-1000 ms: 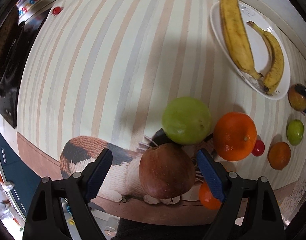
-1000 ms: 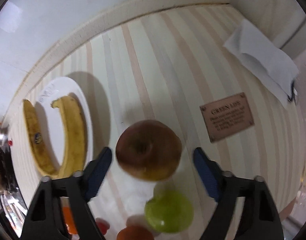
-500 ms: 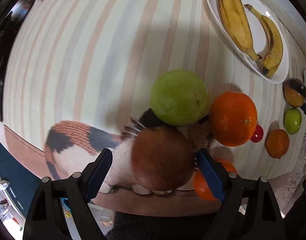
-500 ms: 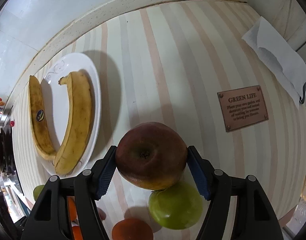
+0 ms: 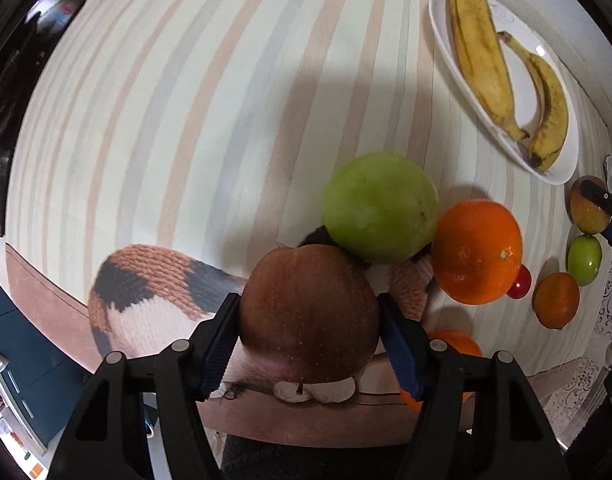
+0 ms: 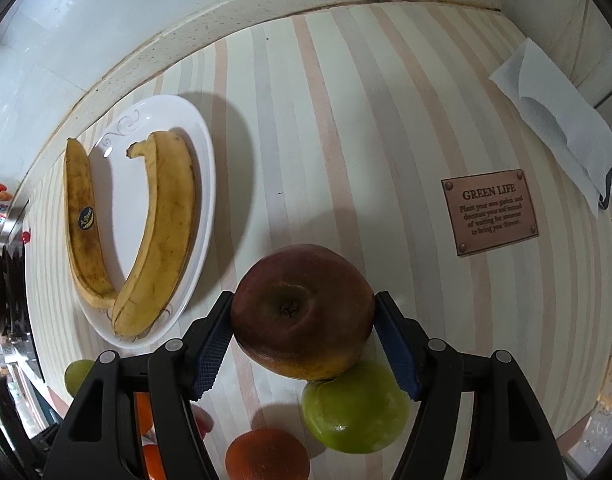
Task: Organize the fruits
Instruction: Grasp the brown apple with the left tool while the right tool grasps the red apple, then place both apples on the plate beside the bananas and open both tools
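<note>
Two bananas [image 6: 146, 240] lie on the white plate [image 6: 204, 160]; each hand-held gripper [image 5: 310, 336] [image 6: 302, 324] clamps a red apple [image 5: 308, 312] [image 6: 302, 308]

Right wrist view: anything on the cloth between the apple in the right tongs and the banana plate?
No. Between the red apple and the white plate, only bare striped tablecloth shows.

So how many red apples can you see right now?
2. One apple is clamped in the left gripper. The other apple is clamped in the right gripper, just above a green apple. More could be hidden behind the grippers.
</note>
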Action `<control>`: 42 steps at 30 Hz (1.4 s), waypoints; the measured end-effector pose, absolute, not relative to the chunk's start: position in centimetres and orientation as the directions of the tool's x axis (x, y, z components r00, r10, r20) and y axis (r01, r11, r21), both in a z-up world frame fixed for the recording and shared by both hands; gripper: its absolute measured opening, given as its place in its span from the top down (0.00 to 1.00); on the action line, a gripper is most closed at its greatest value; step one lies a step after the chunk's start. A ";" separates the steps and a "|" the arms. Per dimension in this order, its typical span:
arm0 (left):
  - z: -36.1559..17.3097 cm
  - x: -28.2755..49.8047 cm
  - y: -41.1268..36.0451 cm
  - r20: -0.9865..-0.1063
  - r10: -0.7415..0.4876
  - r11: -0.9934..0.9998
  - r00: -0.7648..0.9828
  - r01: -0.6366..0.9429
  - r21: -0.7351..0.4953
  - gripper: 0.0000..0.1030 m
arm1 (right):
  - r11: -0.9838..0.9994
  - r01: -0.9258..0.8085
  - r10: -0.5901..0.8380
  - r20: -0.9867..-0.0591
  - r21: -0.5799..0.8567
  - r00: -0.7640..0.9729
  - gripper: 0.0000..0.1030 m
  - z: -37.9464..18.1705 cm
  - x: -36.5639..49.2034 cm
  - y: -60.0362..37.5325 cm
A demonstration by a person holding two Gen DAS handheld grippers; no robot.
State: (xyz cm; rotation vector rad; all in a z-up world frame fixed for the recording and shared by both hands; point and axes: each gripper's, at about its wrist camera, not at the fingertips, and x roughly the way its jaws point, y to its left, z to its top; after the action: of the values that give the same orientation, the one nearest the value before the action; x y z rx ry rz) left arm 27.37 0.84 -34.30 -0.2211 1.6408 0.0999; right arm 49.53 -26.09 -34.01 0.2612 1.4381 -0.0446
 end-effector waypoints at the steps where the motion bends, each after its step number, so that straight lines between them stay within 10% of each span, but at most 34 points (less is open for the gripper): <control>1: -33.9 27.6 1.0 -0.995 -0.085 0.977 -0.062 -0.202 -0.071 0.37 | 0.971 0.184 0.130 -0.982 0.155 0.140 0.31 -33.8 49.5 -26.0; 21: -23.4 41.8 -6.3 -0.962 -0.242 0.969 0.125 -0.024 -0.247 0.37 | 0.941 0.090 0.293 -0.918 0.327 0.267 0.31 -26.5 53.6 -22.7; 42: -30.0 57.3 -12.7 -0.965 -0.172 0.972 -0.197 0.125 -0.198 0.37 | 0.949 -0.196 0.286 -0.933 0.245 0.220 0.31 -31.1 63.4 -17.9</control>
State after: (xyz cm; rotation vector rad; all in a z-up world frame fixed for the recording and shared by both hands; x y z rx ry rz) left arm 57.32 -12.72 -29.98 -0.0350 1.7492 -0.2678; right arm 63.39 -17.86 -31.11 0.0806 1.3079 0.3343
